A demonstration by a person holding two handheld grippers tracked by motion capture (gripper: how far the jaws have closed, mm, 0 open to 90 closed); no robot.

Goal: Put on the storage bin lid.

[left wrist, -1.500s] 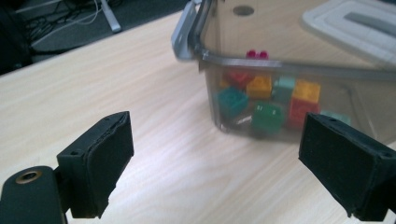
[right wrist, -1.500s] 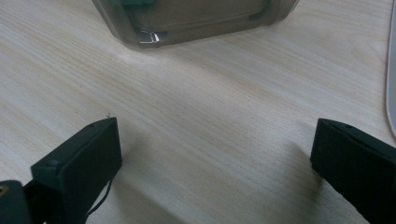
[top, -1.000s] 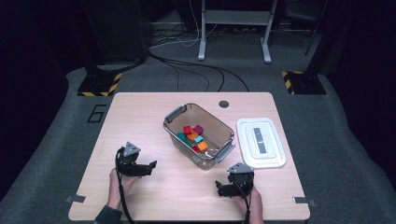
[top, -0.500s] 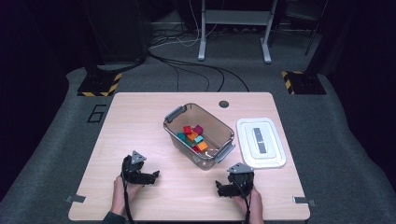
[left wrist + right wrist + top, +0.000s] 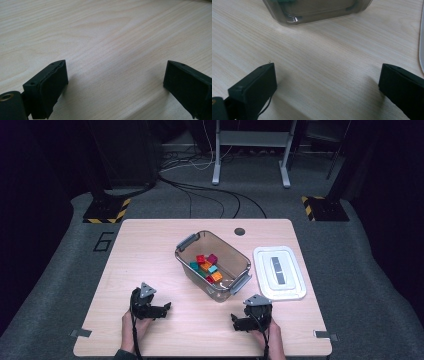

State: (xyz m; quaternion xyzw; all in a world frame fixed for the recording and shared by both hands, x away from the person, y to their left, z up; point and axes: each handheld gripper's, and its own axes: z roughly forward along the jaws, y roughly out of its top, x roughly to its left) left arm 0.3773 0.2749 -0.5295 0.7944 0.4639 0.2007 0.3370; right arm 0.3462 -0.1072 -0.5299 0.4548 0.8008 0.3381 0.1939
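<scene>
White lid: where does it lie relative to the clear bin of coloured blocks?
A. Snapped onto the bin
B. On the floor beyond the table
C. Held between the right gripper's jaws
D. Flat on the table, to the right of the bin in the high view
D. The white lid lies flat on the table just right of the clear bin, which stands open with the coloured blocks showing inside.

Pale wood grain, clear plastic and matt black parts

The worktop [image 5: 150,250] looks like light wood laminate, smooth with a faint sheen; the bin [image 5: 187,251] is clear, glossy plastic holding bright, smooth plastic blocks [image 5: 207,266]; the lid [image 5: 292,290] is white plastic; each gripper, left gripper [image 5: 166,306] and right gripper [image 5: 234,321], has matt black pads; the floor [image 5: 360,250] is grey carpet.
</scene>
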